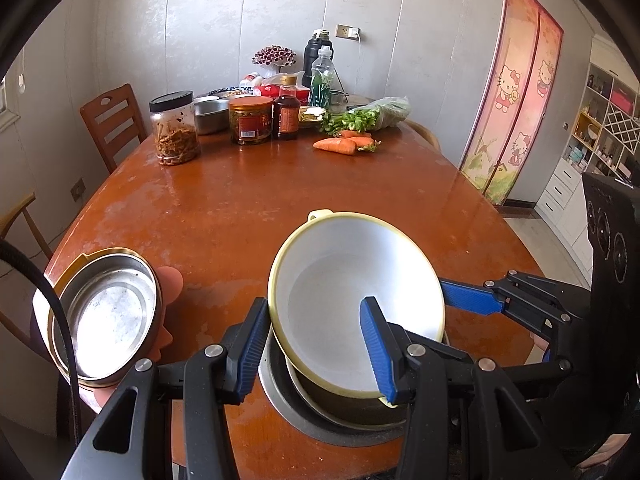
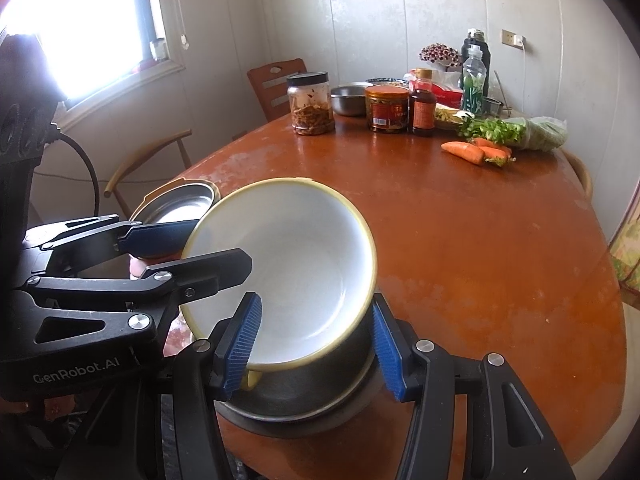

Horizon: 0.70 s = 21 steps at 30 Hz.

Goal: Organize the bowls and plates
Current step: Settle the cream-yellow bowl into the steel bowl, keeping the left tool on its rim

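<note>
Left wrist camera sits low and close, looking down along its blue fingers [image 1: 256,344] at the tilted white bowl [image 1: 344,280], with the brown table [image 1: 240,200] running away toward the jars [image 1: 248,120] and the far wall. Right wrist camera looks from the other side, just as near and also angled down, window on its left. Both share the white bowl [image 2: 296,256], the table [image 2: 460,240], the jars [image 2: 388,110] and carrots [image 2: 476,152], and each catches the other gripper.

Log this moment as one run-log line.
left gripper: shut on white bowl rim | right gripper: shut on same bowl | bowl: tilted over steel bowl stack
</note>
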Tool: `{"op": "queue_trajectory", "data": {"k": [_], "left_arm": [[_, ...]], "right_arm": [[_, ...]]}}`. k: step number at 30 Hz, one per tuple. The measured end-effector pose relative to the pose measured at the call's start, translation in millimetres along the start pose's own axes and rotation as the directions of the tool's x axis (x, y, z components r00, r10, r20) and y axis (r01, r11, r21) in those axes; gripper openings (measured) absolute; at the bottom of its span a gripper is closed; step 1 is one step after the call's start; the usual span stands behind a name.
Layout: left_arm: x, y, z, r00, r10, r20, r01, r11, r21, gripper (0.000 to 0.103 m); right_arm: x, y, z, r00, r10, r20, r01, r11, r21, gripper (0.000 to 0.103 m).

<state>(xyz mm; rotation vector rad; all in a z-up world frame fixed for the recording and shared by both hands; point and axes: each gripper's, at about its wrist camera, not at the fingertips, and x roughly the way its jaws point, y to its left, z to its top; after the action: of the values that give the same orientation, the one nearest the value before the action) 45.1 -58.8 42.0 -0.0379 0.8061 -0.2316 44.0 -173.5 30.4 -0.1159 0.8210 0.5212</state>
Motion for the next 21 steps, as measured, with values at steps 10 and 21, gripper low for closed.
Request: {"op": "queue_trajectory", "data": {"k": [10, 21], "left_arm": [[2, -2, -8, 1.0, -0.013, -0.016, 0.013, 1.0, 0.015, 0.046], [6, -3, -13, 0.999, -0.026, -0.029, 0.027, 0.999, 0.021, 0.046]], "right_arm": [[2, 1, -6, 1.0, -0.01, -0.01, 0.01, 1.0, -0.014, 0.057], [0, 2, -14, 1.0, -0.012, -0.012, 0.011, 1.0, -0.019, 0.057]]}}
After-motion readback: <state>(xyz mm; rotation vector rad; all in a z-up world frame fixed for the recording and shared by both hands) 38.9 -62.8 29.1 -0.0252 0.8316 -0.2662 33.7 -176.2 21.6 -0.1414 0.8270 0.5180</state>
